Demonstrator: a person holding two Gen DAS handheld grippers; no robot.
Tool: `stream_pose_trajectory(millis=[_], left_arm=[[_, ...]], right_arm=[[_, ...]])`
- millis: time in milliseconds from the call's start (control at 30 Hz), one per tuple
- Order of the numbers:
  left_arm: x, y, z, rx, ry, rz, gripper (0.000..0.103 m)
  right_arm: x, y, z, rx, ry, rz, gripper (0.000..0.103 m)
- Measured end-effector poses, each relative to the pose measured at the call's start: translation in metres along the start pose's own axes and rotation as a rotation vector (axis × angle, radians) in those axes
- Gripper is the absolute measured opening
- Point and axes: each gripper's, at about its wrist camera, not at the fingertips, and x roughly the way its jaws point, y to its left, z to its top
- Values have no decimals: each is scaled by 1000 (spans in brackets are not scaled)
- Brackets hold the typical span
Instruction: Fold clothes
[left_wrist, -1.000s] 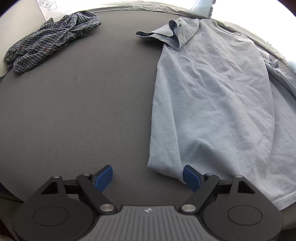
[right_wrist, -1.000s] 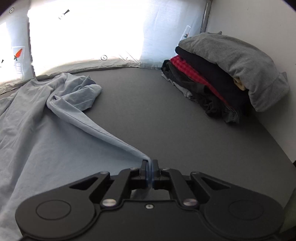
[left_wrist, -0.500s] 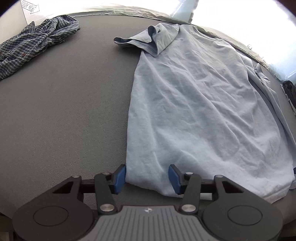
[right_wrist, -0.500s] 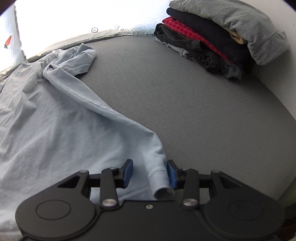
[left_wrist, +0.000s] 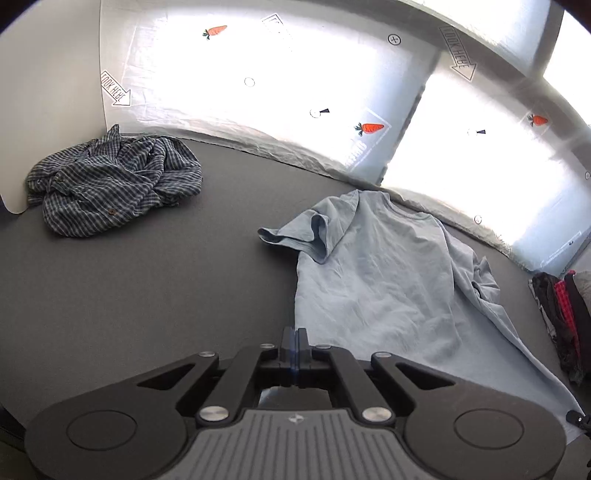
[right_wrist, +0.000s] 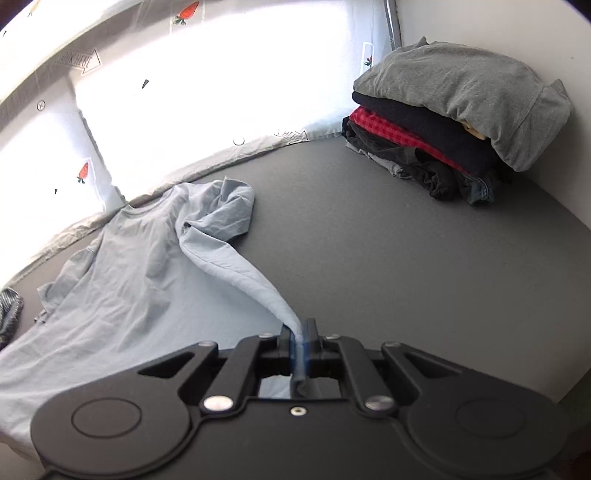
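Left wrist view: left gripper (left_wrist: 294, 349) pinching T-shirt (left_wrist: 384, 280) hem corner; right gripper (right_wrist: 301, 341) pinching other corner; shirt's length runs toward 12 o'clock.

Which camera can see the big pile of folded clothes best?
The right wrist view. There the pile of folded clothes shows whole against the wall, a grey garment on top, with dark and red layers beneath. The left wrist view catches only a sliver of it at the right edge, mostly cut off.

Right tool (right_wrist: 300, 338) clamps light-blue shirt (right_wrist: 140, 280) hem, lifted.
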Motion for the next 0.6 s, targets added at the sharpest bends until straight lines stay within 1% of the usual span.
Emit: stream_pose_trajectory(millis=[33,67,100,133,167,200,233,267,300,333,367,400,433,467,500,567,600], left_arm=[[-12,5,8,-18,-28,2,0],[-18,12,13,-13,-47,17,0],[-16,15,15,18,-43,41,0],[-6,18,11,46,-6,82,0],[4,20,7,74,31,122,1],[14,22,3,102,68,162,1],[23,22,-4,122,101,163,6],[33,23,-15,134,137,149,13],[40,23,-24,142,166,143,18],[46,24,-34,148,195,137,32],[56,25,-45,143,224,137,44],[65,25,-55,137,253,137,49],[70,28,-63,127,271,141,55],[79,30,-71,114,303,143,58],[88,31,-79,107,345,140,59],[102,31,-89,114,407,95,61],[105,31,-93,122,406,98,61]], right_arm=[[-10,-3,3,33,-2,31,5],[-10,-6,1,57,24,37,5],[-5,-6,-3,52,42,22,5],[4,-7,-8,35,70,-17,5],[19,-6,-17,15,125,-78,5],[27,-6,-23,8,147,-102,6],[35,-6,-29,2,169,-126,6],[42,-7,-35,8,188,-141,7],[44,-7,-38,13,196,-155,12],[44,-8,-40,18,194,-170,16],[43,-7,-42,17,184,-184,27],[44,-7,-43,8,176,-194,38],[45,-7,-43,-5,171,-203,41],[47,-8,-43,-17,172,-208,42],[51,-8,-43,-43,176,-211,44],[60,-9,-44,-73,205,-194,50],[63,-9,-45,-73,208,-200,50]])
